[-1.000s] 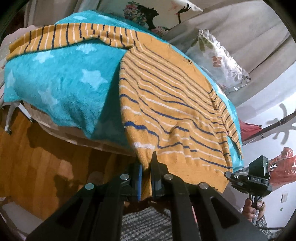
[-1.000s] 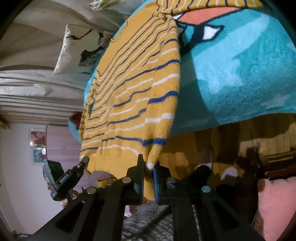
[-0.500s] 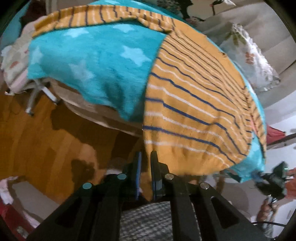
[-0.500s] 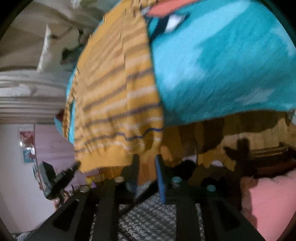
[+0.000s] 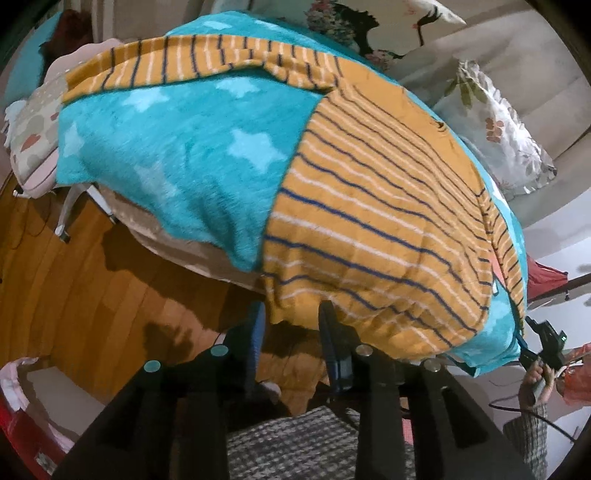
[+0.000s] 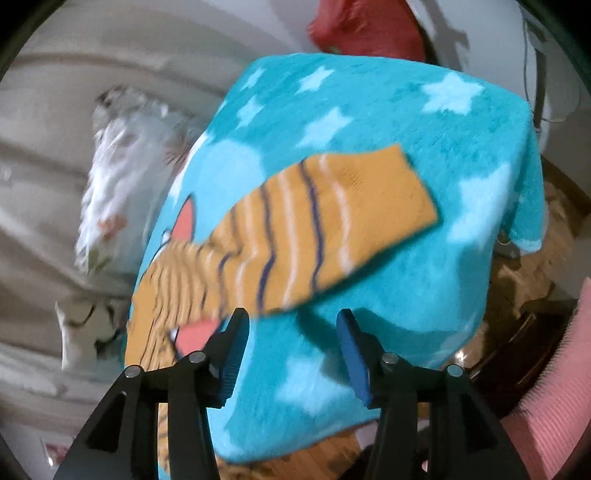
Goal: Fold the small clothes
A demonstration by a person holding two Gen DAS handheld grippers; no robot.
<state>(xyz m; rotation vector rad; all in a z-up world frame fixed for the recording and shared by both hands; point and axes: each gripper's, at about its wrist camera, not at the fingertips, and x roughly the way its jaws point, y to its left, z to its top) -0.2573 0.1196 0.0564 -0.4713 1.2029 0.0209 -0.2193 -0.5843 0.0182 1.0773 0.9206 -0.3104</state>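
Observation:
A mustard-yellow sweater with navy and white stripes [image 5: 369, 206] lies spread on a turquoise star blanket [image 5: 177, 158]. Its hem hangs over the near edge and one sleeve [image 5: 192, 62] stretches left along the far side. My left gripper [image 5: 290, 314] is open and empty, just below the hem's left corner. In the right wrist view the other sleeve [image 6: 314, 229] lies flat on the blanket [image 6: 443, 166]. My right gripper [image 6: 291, 325] is open and empty just short of that sleeve. The right gripper also shows at the far right of the left wrist view [image 5: 545, 341].
The blanket covers a raised surface over an orange wooden floor [image 5: 66, 280]. Floral cushions [image 5: 495, 136] lean on a grey sofa behind. A red item [image 6: 365, 29] lies beyond the blanket. A pink ribbed thing [image 6: 554, 387] sits at the lower right.
Both grippers have opened and let go of the sweater's hem corners, which now lie on the blanket. The right gripper has swung over to the right sleeve.

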